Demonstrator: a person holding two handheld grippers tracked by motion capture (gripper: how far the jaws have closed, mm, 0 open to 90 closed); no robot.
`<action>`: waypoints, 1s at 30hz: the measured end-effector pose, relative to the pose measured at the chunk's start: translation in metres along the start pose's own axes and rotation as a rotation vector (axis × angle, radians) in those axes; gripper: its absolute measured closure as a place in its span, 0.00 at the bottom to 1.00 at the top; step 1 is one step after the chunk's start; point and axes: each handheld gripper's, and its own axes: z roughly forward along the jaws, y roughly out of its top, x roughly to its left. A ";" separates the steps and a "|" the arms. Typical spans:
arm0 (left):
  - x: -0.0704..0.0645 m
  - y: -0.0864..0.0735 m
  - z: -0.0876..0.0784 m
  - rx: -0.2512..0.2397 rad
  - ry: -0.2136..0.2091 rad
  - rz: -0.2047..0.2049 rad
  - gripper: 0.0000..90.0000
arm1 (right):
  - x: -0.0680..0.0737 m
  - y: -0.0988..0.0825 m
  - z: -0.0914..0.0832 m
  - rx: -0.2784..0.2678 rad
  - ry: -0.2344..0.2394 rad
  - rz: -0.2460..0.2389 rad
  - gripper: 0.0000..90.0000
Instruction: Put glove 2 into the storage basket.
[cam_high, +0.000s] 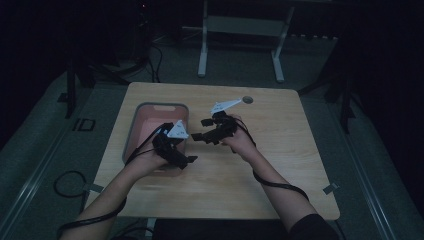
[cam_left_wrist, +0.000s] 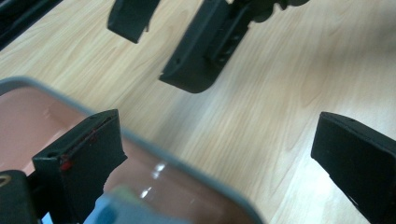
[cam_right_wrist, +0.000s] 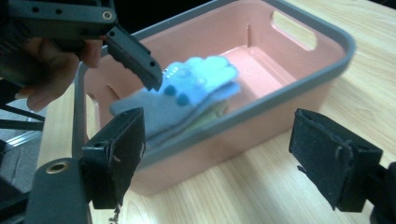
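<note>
- Two grippers sit over my bench (cam_high: 280, 165), both with jaws spread wide and nothing between them.
- My left gripper (cam_high: 187, 161) hovers at the near right corner of the pink tub (cam_right_wrist: 299, 100).
- My right gripper (cam_high: 200, 129) hangs just right of the tub, pointing toward it.
- One blue glove (cam_right_wrist: 187, 95) lies flat inside the tub, on another pale item I cannot identify.

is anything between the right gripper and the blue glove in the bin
Yes. The bin's near wall, with its grey rim, stands between the open right gripper and the blue glove. The left gripper's jaw also hangs just over the glove.
</note>
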 end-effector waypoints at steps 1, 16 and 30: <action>-0.002 0.001 0.002 0.001 -0.002 0.009 0.03 | -0.001 -0.001 -0.002 -0.001 -0.008 0.001 0.20; -0.020 0.019 0.022 -0.020 -0.067 0.041 0.03 | -0.015 -0.025 -0.026 -0.009 -0.055 0.007 0.18; -0.042 0.024 0.051 -0.015 -0.132 0.078 0.03 | -0.025 -0.054 -0.043 0.011 -0.079 0.036 0.18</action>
